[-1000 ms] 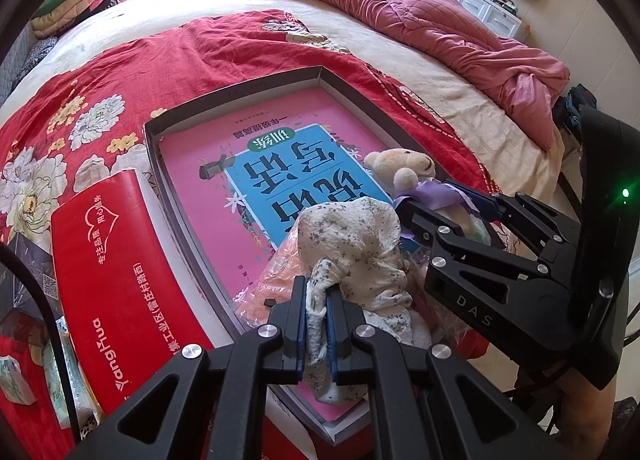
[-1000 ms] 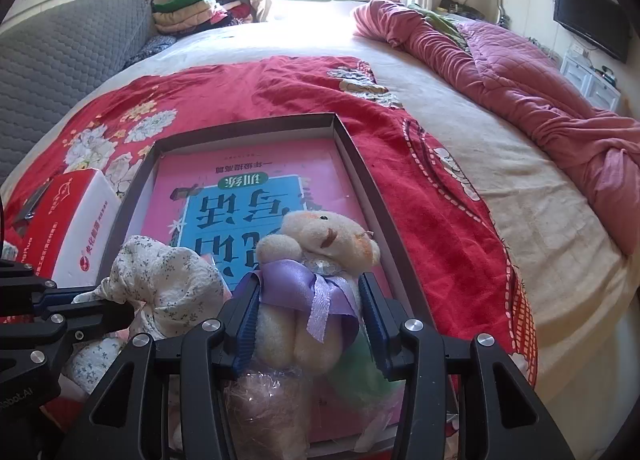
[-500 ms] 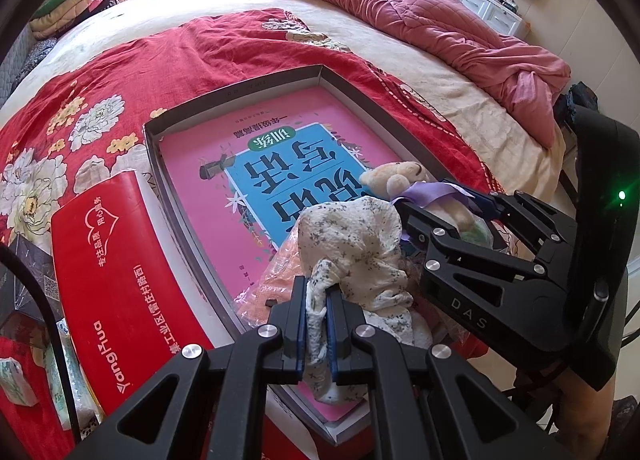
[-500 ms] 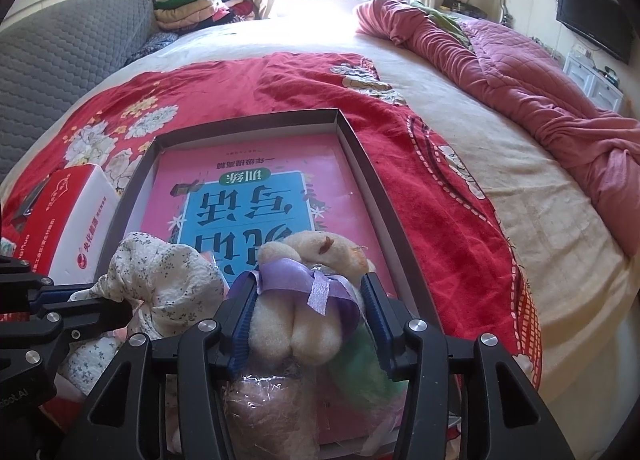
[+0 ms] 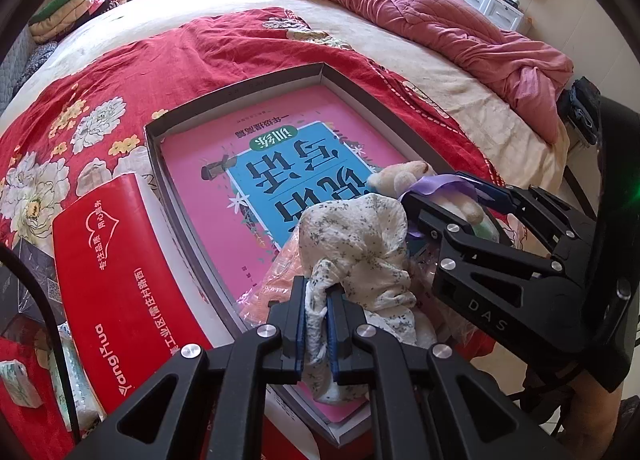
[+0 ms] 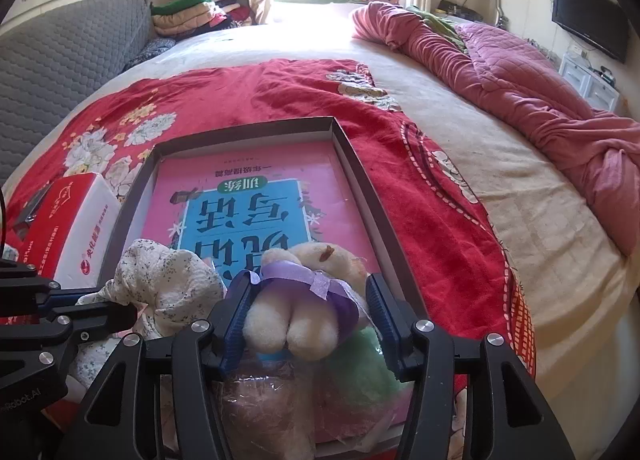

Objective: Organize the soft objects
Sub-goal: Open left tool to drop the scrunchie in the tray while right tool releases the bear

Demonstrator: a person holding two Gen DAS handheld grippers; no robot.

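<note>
Right, my left gripper (image 5: 317,318) is clamped tight on a fold of the floral cloth (image 5: 356,244), which sits bunched at the near end of the shallow box (image 6: 356,164), on top of the pink book (image 6: 248,176) lining it. My right gripper (image 6: 310,314) is opening around the plush bear (image 6: 308,300), and the bear lies between the pads on its front at the box's near right corner, purple ribbon (image 6: 296,280) across its back. What worries me: the ribbon could snag a pad as I pull away and drag the bear over the rim. The cloth is only pinched by a thin fold, so lifting it may let it slip or unfurl onto the crinkly plastic-wrapped items (image 6: 264,392) underneath. Those wrapped things are hard to read; I think one is peach and one green, but my own fingers cover most of them. The box's near edge is also hidden, and the red carton (image 5: 116,284) beside it crowds my left side.
</note>
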